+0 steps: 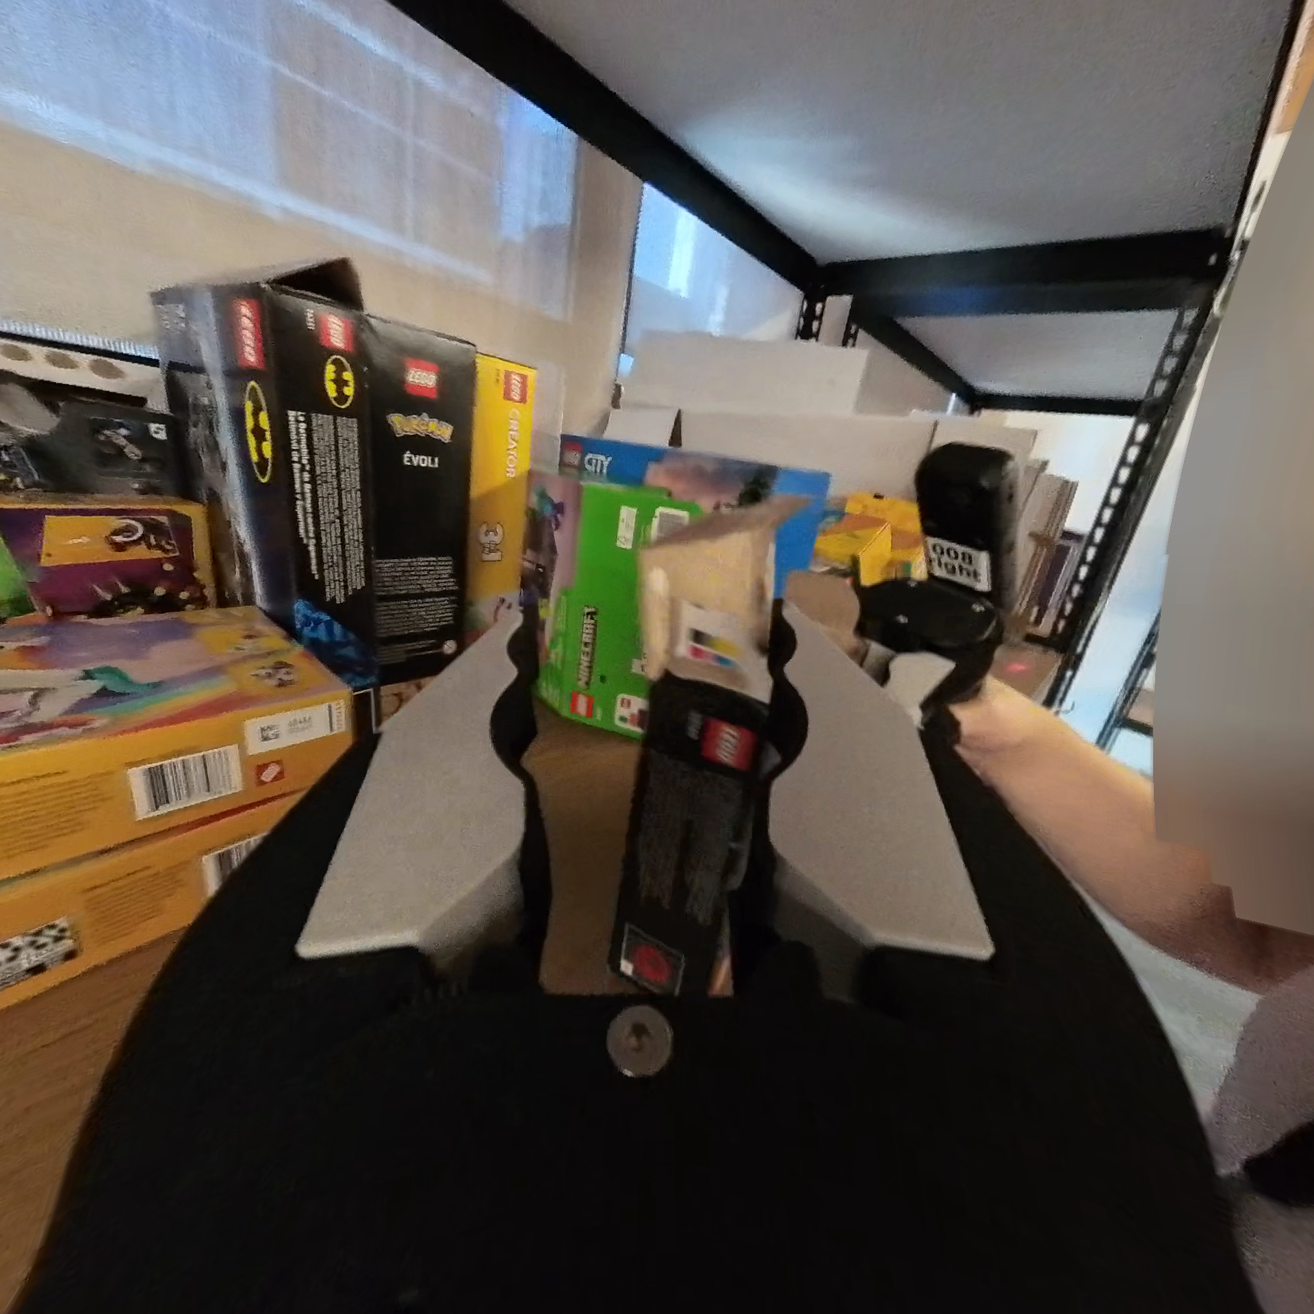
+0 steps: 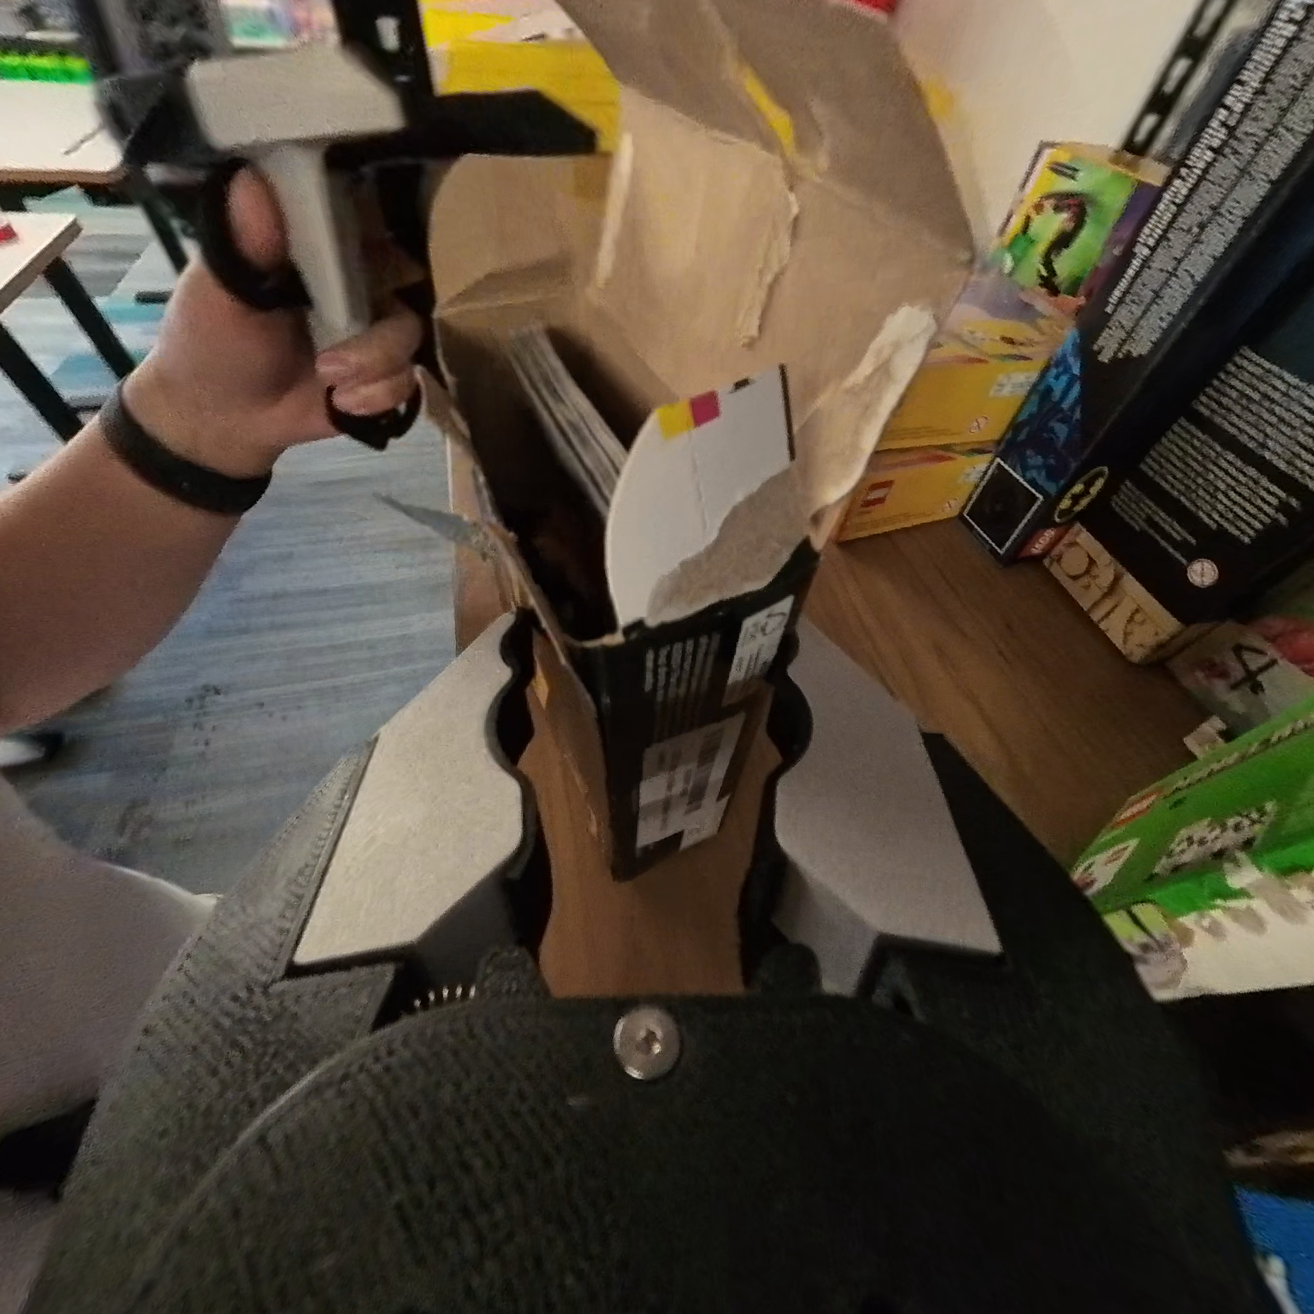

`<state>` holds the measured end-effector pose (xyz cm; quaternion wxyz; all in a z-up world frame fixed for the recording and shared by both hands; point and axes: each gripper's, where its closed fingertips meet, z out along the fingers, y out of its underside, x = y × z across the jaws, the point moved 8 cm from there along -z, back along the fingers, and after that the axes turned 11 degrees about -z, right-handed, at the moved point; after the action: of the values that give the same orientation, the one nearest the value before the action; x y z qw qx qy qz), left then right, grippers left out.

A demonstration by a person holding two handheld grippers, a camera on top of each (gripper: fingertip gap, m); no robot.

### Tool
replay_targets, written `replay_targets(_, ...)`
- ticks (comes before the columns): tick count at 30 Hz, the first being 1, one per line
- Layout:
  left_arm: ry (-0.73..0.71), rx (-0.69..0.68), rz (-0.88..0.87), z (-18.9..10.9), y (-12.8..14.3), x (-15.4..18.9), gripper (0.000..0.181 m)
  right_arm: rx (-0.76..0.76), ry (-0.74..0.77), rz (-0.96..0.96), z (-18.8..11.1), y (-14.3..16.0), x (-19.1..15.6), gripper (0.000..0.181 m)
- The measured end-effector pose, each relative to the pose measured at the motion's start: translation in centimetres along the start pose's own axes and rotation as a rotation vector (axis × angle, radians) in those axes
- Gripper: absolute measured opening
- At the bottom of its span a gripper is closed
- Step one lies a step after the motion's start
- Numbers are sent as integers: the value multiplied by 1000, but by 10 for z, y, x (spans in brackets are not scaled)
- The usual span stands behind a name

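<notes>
- My left gripper (image 1: 643,661) points forward over the brown wooden shelf (image 1: 71,1109). Its grey fingers (image 1: 426,782) stand wide apart. The thin black cardboard toy box (image 1: 682,818) leans on the right finger only, so I cannot tell if it is truly gripped.
- My right gripper (image 2: 650,665) points along the same black box (image 2: 675,746) from its other end. Its fingers (image 2: 419,818) are also spread wide, and the box touches just the right one.
- Past my right gripper, a hand (image 2: 263,341) with a dark wristband squeezes the left gripper's handle.
- The box's torn brown flap (image 2: 746,178) stands open and blurry. I see flat sheets inside, but the rest is too dark.
- Beyond my left gripper, tall black boxes (image 1: 320,462) stand upright. To the left, flat yellow boxes (image 1: 142,746) are stacked. A green box (image 1: 604,604) lies partly hidden behind the flap.
</notes>
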<state>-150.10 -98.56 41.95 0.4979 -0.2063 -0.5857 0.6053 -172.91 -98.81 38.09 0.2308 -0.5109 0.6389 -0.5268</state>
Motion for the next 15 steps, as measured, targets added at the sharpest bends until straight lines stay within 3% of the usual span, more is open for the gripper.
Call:
replay_targets(4,81,34,168,-6,14,16,54,24,88,93,0,2,-1,66)
replay_targets(7,92,37,300,-1,24,10,53,86,221,58,-8,2,-5,70)
replay_targets(11,189,-14,314,6,25,6,49,186,425,-137,-40,-8,-19,66)
replay_targets(15,248,-71,397,10,26,8,51,235,391,-337,-51,-19,-35,53)
